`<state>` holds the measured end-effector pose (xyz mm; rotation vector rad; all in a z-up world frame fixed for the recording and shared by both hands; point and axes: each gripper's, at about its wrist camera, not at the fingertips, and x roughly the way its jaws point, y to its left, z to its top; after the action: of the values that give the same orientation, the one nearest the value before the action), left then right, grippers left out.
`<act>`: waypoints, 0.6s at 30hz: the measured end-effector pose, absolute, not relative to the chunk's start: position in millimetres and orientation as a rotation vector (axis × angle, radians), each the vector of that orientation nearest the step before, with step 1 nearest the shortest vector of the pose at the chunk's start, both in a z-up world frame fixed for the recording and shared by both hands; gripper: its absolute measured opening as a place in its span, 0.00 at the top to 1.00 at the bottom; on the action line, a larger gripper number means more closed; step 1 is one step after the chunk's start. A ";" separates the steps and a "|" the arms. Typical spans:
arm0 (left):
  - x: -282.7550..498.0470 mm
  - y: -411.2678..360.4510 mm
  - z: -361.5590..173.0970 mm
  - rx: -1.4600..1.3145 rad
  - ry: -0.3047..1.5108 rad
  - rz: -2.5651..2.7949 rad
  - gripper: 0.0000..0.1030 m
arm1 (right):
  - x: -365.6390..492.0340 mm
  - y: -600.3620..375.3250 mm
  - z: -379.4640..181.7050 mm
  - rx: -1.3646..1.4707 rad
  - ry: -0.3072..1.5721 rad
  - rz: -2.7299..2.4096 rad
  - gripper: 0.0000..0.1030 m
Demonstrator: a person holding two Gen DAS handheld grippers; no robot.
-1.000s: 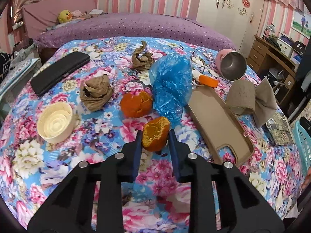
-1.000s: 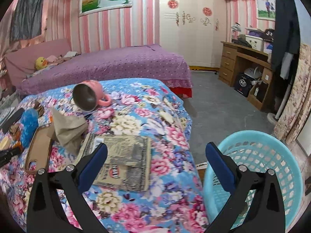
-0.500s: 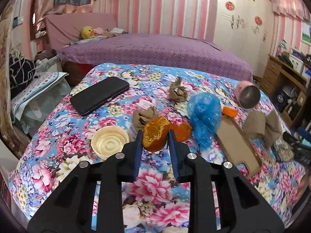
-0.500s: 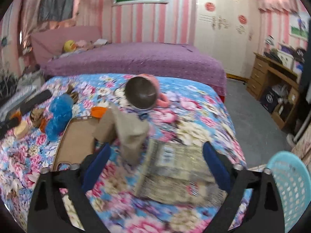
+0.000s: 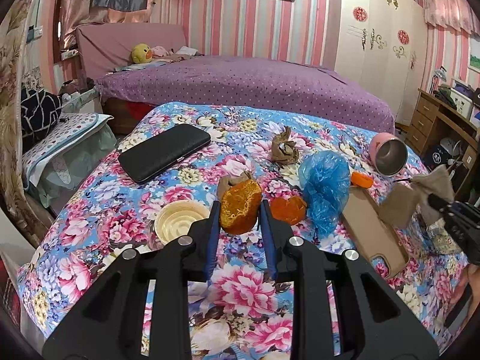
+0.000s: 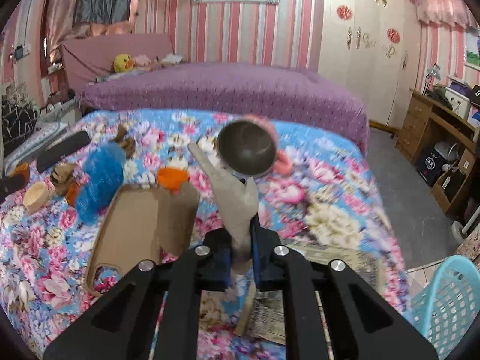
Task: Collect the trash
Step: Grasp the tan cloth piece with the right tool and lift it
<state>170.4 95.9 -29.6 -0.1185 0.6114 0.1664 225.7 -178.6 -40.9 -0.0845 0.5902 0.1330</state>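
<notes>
My left gripper [image 5: 238, 205] is shut on a piece of orange peel [image 5: 240, 213], held above the floral bedspread. On the spread lie a second orange peel [image 5: 288, 210], a blue plastic bag [image 5: 325, 189] and a crumpled brown paper [image 5: 283, 148]. My right gripper [image 6: 241, 234] is closing its jaws on a folded grey-brown paper scrap [image 6: 237, 201], and the pads press it. The same gripper [image 5: 459, 219] and scrap [image 5: 435, 186] show at the right edge of the left wrist view. A light blue basket [image 6: 444, 303] stands on the floor at the lower right.
Also on the bedspread are a black wallet [image 5: 165, 151], a cream round lid [image 5: 180, 220], a tan phone case [image 5: 372, 228], an orange cap [image 5: 361, 180], a tipped pink mug [image 5: 388, 156] and a printed booklet [image 6: 330, 258]. A purple bed stands behind and a wooden desk to the right.
My left gripper rose and drew back with the orange peel. My right gripper swung left from the basket to the grey-brown paper scrap and closed from wide open onto it.
</notes>
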 end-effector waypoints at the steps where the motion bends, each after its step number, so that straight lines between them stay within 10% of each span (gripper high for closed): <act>1: 168.8 96.3 -28.3 -0.123 0.605 0.166 0.76 | 223.3 -181.8 -36.8 -0.076 0.580 0.133 0.90; 18: 148.6 53.9 -19.0 -0.099 0.567 0.123 0.76 | 158.4 -244.3 -10.3 -0.052 0.533 0.128 0.90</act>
<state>148.6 53.9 -19.0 -0.0993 0.5668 0.1234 158.4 -244.3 -10.3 -0.0518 0.5332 0.1284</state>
